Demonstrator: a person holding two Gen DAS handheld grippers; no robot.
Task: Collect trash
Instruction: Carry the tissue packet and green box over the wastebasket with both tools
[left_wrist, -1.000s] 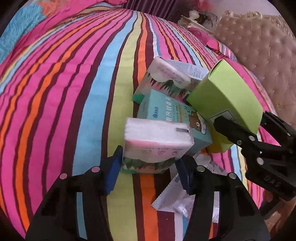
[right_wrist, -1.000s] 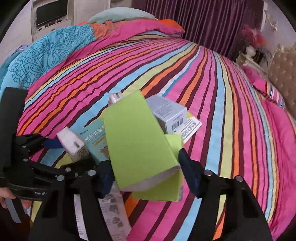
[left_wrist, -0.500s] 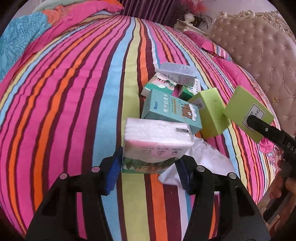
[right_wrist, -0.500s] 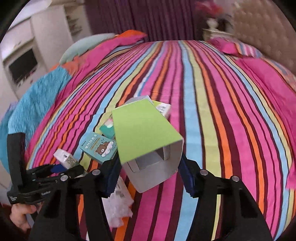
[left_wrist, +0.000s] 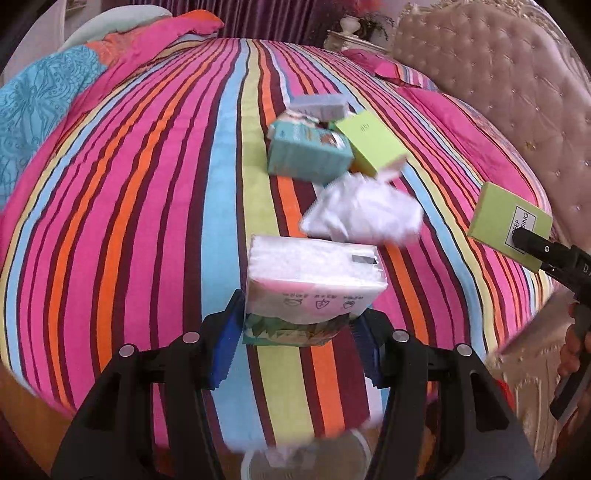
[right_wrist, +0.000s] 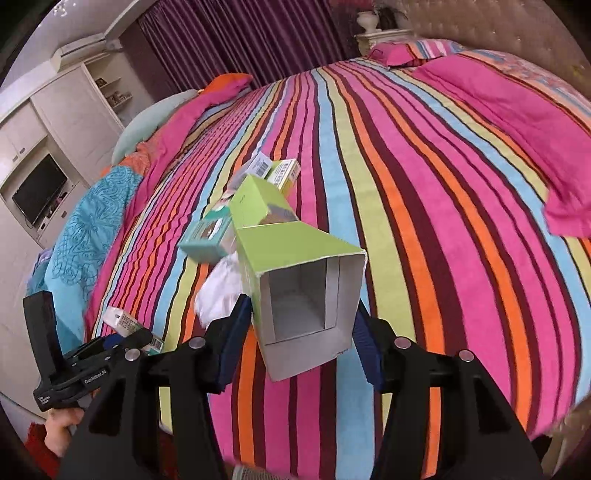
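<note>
The left tool (left_wrist: 297, 332) is clamped on a soft white plastic-wrapped tissue pack with a pink and green printed end (left_wrist: 314, 277), held up over the bed with the bright striped cover (left_wrist: 147, 184). The right tool (right_wrist: 299, 339) has its blue pads against the sides of an open-ended lime-green cardboard box with a grey inside (right_wrist: 303, 288); its jaws have just been closing on the box, which is lifted off the bed with its open mouth toward the camera.

On the cover beyond lie the other pieces of trash, bunched together: a crumpled white plastic wrapper (left_wrist: 364, 214), a teal cardboard box with a bear picture (left_wrist: 308, 153), a second lime-green box (left_wrist: 371, 142) touching it, and a grey-blue box (left_wrist: 319, 107) behind. A padded beige headboard (left_wrist: 498, 92) stands at the right in the left wrist view.
</note>
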